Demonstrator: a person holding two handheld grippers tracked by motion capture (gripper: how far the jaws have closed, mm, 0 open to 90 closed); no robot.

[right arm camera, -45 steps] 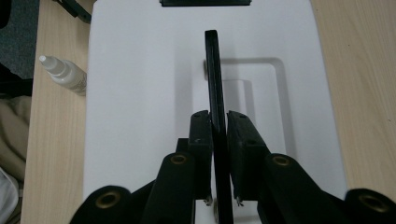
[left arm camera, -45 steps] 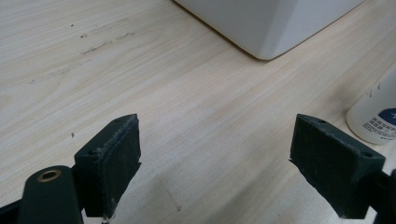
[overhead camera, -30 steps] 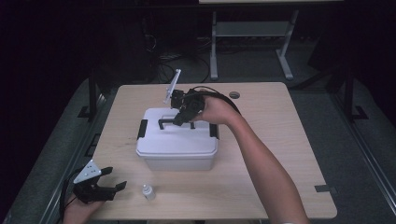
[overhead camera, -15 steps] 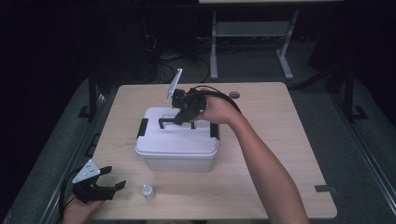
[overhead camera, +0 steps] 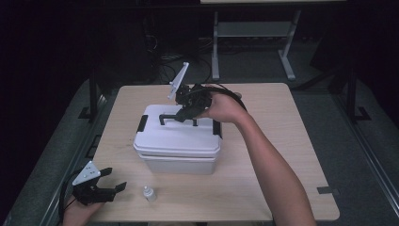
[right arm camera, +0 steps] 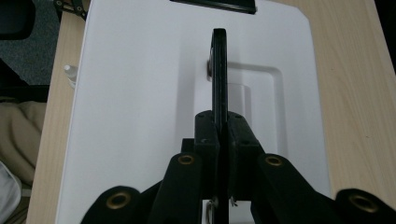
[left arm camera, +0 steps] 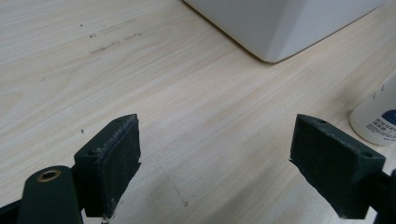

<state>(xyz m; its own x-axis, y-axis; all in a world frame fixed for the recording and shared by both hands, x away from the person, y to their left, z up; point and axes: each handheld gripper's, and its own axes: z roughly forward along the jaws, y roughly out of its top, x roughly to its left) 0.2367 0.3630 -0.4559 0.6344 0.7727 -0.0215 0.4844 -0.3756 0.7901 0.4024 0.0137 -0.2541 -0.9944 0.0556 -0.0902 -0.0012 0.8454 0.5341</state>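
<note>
White lidded box point(overhead camera: 176, 141) mid-table on light wood table point(overhead camera: 282, 141), black latches at lid's left & right ends. Black handle point(overhead camera: 179, 117) stood upright on lid, near far edge. R gripper point(overhead camera: 187, 113) reaching in from far-right side, jaws pinched tight on handle; in right gripper view handle bar point(right arm camera: 219, 70) clamped edge-on btwn pads, lid recess beneath. Grey plate on R gripper tilted up toward back. L gripper point(overhead camera: 115, 188) low at near-left table corner, well apart from box, jaws spread wide w/ nothing btwn them; in left gripper view bare tabletop under pads, box corner point(left arm camera: 280, 28) ahead. Small white bottle point(overhead camera: 149, 193) upright just beside L gripper, btwn it & box front.
</note>
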